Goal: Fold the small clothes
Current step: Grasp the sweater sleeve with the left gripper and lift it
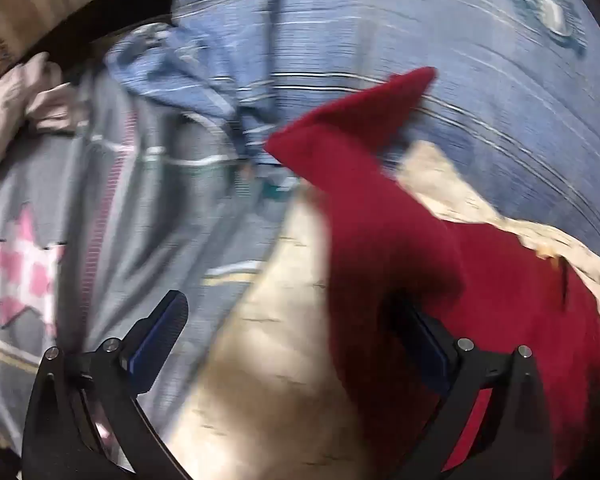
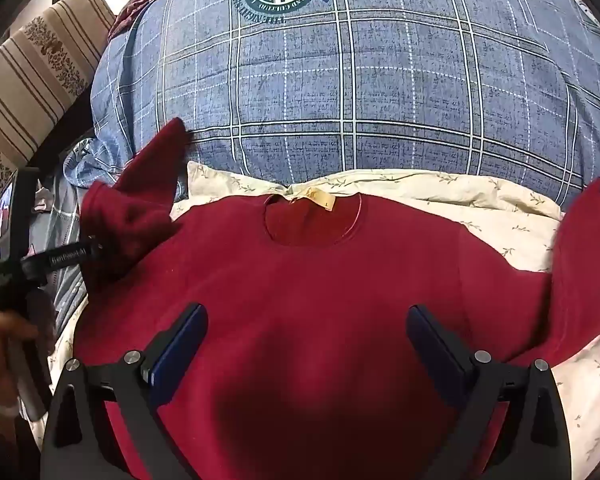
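A dark red long-sleeved top [image 2: 300,292] lies flat, neck away from me, on a cream floral sheet [image 2: 500,208]. My right gripper [image 2: 306,340] is open and empty, hovering over the middle of its body. My left gripper [image 1: 292,320] is open; the left sleeve [image 1: 364,184] drapes over its right finger [image 1: 428,340], raised and pointing away. In the right wrist view the left gripper [image 2: 94,250] sits at the sleeve [image 2: 140,200]. The right sleeve [image 2: 584,264] lies spread out to the side. The left wrist view is blurred.
A blue plaid quilt [image 2: 360,80] with a round emblem lies bunched beyond the top. A grey cloth with a pink star [image 1: 24,264] lies to the left. A striped sofa back [image 2: 32,76] stands at far left.
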Demonstrator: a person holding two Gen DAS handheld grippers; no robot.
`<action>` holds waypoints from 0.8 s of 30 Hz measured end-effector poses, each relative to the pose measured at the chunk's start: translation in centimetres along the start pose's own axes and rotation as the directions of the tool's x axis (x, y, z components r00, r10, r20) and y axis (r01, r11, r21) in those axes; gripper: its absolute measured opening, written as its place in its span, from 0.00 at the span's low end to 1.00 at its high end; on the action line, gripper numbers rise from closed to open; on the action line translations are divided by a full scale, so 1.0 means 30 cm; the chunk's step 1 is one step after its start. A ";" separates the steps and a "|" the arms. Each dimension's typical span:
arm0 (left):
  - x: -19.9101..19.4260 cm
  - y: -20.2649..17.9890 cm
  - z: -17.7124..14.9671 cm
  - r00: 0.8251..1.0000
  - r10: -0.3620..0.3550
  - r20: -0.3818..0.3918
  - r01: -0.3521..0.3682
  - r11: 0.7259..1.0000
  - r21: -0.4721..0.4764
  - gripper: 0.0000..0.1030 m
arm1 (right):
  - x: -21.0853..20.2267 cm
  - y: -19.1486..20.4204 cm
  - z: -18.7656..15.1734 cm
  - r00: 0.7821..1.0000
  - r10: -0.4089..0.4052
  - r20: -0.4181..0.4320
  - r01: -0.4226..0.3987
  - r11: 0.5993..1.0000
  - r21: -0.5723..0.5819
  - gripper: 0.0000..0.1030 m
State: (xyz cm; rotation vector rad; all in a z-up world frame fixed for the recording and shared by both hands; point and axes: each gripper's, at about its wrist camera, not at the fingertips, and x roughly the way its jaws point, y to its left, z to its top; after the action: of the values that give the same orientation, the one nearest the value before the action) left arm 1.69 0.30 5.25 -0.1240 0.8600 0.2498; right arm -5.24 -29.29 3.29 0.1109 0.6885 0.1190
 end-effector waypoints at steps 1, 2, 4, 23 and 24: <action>-0.004 0.019 0.001 0.999 0.045 0.010 -0.045 0.999 -0.003 0.98 | 0.005 0.001 -0.001 1.000 0.001 -0.009 -0.001 1.000 0.004 0.97; -0.010 0.029 0.001 0.997 0.071 0.019 -0.071 0.997 -0.007 0.98 | 0.013 -0.005 0.001 1.000 0.008 -0.015 -0.008 1.000 0.001 0.97; -0.016 0.046 -0.001 0.995 0.093 0.027 -0.093 0.996 -0.020 0.98 | 0.020 -0.013 0.000 1.000 0.018 -0.023 -0.018 1.000 -0.001 0.97; 0.021 0.219 0.133 0.972 -0.235 0.002 0.226 0.933 -0.280 0.98 | 0.013 -0.008 0.000 1.000 0.025 0.009 -0.024 0.999 -0.043 0.97; 0.034 0.219 0.155 0.970 -0.244 0.008 0.236 0.930 -0.281 0.98 | 0.019 -0.015 -0.001 0.999 0.033 0.002 -0.033 0.999 -0.032 0.97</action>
State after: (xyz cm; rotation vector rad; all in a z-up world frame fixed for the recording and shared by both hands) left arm 3.98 7.76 7.43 -0.4956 0.8240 0.1386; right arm -4.80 -29.64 2.86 0.0918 0.6820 0.1613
